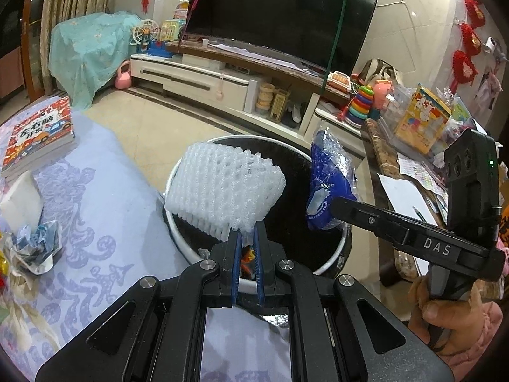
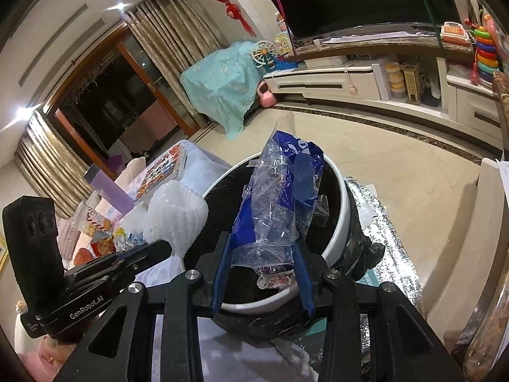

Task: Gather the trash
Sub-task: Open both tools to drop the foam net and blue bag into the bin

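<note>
A: What is the left gripper [image 1: 246, 238] doing at lower centre of its view?

B: It is pinching one edge of the white foam mesh fruit sleeve [image 1: 222, 187], so the sleeve is hanging over the round white-rimmed bin with the black liner [image 1: 178, 172].

A: And the right gripper [image 2: 264, 254]?

B: Its blue fingers [image 2: 222, 273] are gripping the crumpled blue and clear plastic bag [image 2: 280, 197] above the same bin, probably for release.

A: Farther left?

B: Crumpled paper [image 1: 38, 245] is lying on the lilac patterned tablecloth [image 1: 95, 222], likely awaiting collection.
</note>
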`<control>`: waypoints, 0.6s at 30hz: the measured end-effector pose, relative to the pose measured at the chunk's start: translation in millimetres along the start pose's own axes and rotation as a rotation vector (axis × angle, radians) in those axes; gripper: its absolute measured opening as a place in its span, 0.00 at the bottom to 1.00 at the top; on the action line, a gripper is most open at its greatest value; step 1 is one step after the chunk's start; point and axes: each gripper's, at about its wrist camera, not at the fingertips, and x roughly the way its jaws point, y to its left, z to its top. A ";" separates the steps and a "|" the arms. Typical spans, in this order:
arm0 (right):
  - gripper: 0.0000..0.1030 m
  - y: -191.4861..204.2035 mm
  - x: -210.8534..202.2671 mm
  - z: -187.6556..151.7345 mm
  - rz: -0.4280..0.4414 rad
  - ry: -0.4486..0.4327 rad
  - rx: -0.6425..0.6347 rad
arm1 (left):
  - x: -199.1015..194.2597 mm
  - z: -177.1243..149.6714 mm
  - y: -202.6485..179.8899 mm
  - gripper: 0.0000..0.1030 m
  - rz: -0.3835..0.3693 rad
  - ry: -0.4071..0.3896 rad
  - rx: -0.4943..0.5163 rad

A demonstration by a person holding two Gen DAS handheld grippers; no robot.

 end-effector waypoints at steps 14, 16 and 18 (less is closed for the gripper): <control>0.64 -3.6 7.6 5.8 -0.014 0.030 0.022 | 7.3 -7.1 5.9 0.45 0.038 0.017 -0.039; 0.66 -3.1 4.1 4.7 -0.015 0.022 0.023 | 6.1 -10.0 9.6 0.45 0.037 0.018 -0.052; 0.68 -2.7 1.6 4.1 -0.015 0.021 0.022 | 3.5 -15.7 13.1 0.45 0.043 0.020 -0.064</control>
